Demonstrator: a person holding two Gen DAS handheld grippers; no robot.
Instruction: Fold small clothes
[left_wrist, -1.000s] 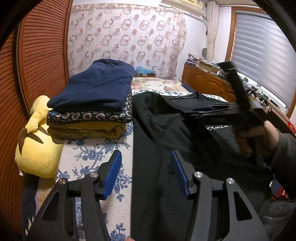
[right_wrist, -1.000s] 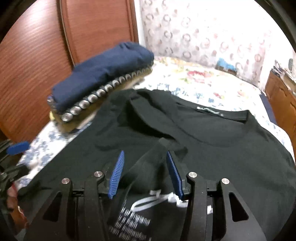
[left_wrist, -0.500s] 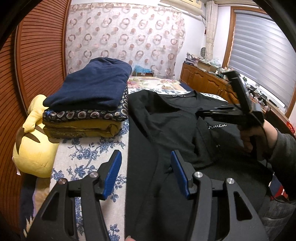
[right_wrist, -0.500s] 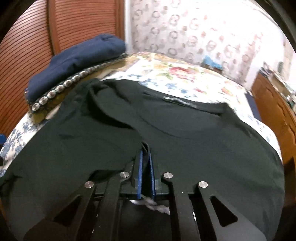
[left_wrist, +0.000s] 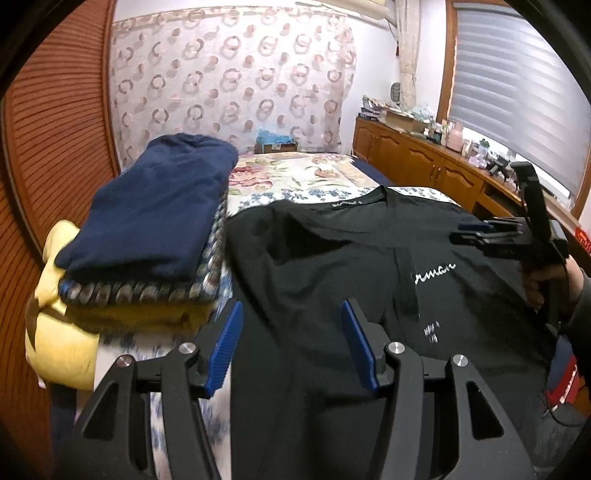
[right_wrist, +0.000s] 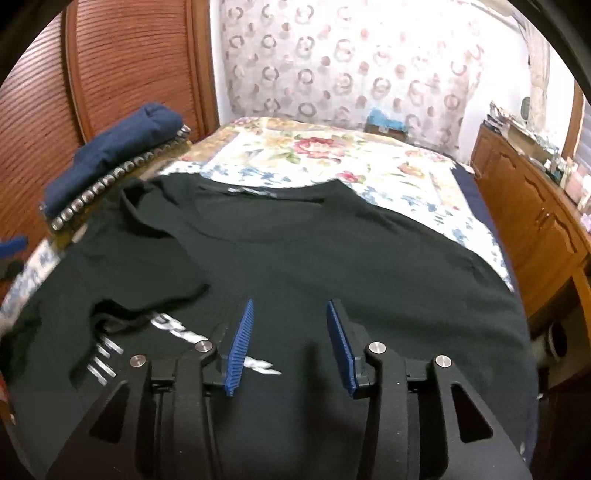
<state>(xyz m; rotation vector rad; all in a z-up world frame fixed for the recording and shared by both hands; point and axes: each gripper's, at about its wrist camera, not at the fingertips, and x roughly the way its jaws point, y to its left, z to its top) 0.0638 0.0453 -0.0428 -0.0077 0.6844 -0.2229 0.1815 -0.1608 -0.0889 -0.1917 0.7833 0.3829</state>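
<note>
Black cotton T-shirt with white script lettering (left_wrist: 332, 258) lies spread on the floral-sheeted bed (right_wrist: 332, 155), collar toward the far end, one sleeve folded in over the chest. Your left hand-held gripper (left_wrist: 291, 339) hovers above the shirt's left side, blue pads set wide apart, nothing between them. Your right hand-held gripper (right_wrist: 290, 343) sits over the shirt's middle; its jaws have just been opening and now stand apart, no cloth pinched. Stack of folded clothes, navy on top, patterned and yellow below (left_wrist: 147, 236), sits just beside the shirt, against a yellow plush toy (left_wrist: 62, 339).
</note>
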